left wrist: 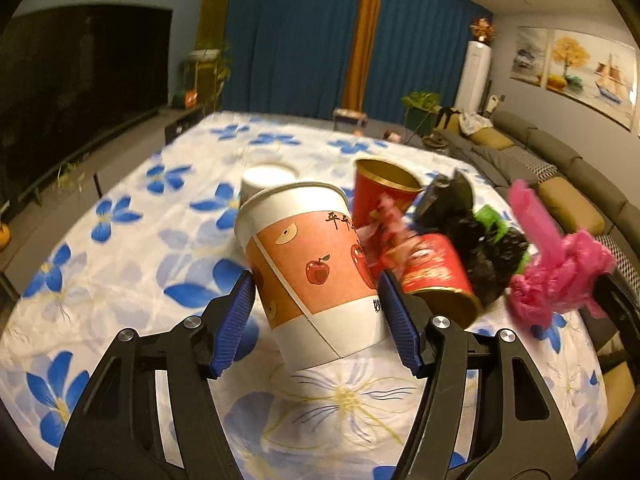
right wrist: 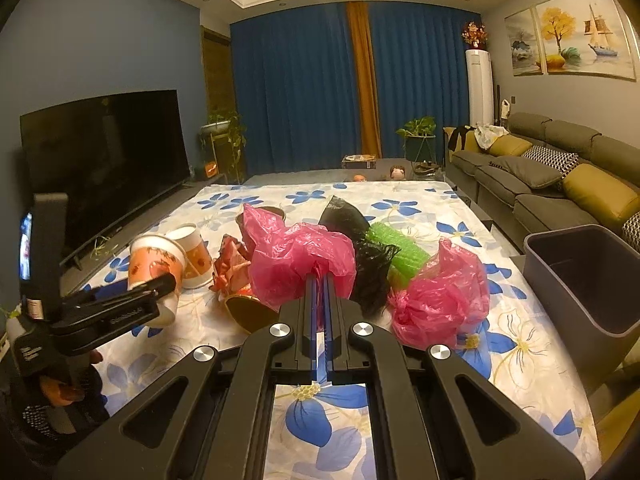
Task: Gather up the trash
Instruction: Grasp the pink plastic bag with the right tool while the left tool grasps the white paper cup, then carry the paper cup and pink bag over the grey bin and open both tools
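Note:
My left gripper (left wrist: 316,292) is shut on a white paper cup with apple pictures (left wrist: 312,268), held tilted above the table; it also shows in the right wrist view (right wrist: 154,270). My right gripper (right wrist: 319,280) is shut on a pink plastic bag (right wrist: 300,256), lifted over the trash pile; the bag shows blurred in the left wrist view (left wrist: 556,272). On the table lie a second pink bag (right wrist: 440,292), black bags (right wrist: 370,276), green wrap (right wrist: 396,250), red cups (left wrist: 380,192) and another apple cup (right wrist: 196,256).
A grey bin (right wrist: 580,280) stands open off the table's right edge. The table has a blue-flower cloth (left wrist: 120,240). A TV (right wrist: 104,160) is left, a sofa (right wrist: 560,184) right.

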A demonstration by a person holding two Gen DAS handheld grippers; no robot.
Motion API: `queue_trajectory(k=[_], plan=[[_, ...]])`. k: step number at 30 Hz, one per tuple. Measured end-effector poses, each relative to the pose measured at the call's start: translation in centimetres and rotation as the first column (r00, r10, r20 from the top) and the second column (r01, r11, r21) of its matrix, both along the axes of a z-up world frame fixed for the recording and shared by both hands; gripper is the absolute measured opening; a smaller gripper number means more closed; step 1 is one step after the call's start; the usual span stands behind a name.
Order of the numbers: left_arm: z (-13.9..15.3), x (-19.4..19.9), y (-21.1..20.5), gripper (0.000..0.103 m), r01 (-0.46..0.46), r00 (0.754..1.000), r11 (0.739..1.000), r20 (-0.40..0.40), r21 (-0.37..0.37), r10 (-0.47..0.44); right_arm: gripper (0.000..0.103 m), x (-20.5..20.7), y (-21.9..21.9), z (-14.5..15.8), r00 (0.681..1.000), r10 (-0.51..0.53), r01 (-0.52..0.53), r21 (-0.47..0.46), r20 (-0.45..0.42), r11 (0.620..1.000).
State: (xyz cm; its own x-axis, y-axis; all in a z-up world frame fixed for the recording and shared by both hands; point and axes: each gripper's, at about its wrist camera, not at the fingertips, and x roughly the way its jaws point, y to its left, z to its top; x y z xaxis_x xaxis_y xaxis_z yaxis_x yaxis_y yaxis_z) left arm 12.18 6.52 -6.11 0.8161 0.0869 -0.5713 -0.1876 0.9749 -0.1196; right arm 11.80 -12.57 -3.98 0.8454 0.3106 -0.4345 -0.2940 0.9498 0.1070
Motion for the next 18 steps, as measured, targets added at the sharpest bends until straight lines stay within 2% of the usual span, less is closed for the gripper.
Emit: queue_trajectory(k=[8, 18], plan=[[2.3, -0.7, -3.6, 0.062, 0.078, 0.996, 0.996, 0.048, 0.034, -0.08, 0.004, -0.6, -2.1, 0.9, 0.999, -0.034, 0.034, 0.022, 0.027, 0.999], [3.5, -0.4, -8.1, 0.062, 0.161, 0.984, 0.986, 0.073, 0.051, -0.165, 0.004, -1.0, -5.5, 2.0, 0.995, -0.084, 0.082, 0.04, 0.052, 0.996]])
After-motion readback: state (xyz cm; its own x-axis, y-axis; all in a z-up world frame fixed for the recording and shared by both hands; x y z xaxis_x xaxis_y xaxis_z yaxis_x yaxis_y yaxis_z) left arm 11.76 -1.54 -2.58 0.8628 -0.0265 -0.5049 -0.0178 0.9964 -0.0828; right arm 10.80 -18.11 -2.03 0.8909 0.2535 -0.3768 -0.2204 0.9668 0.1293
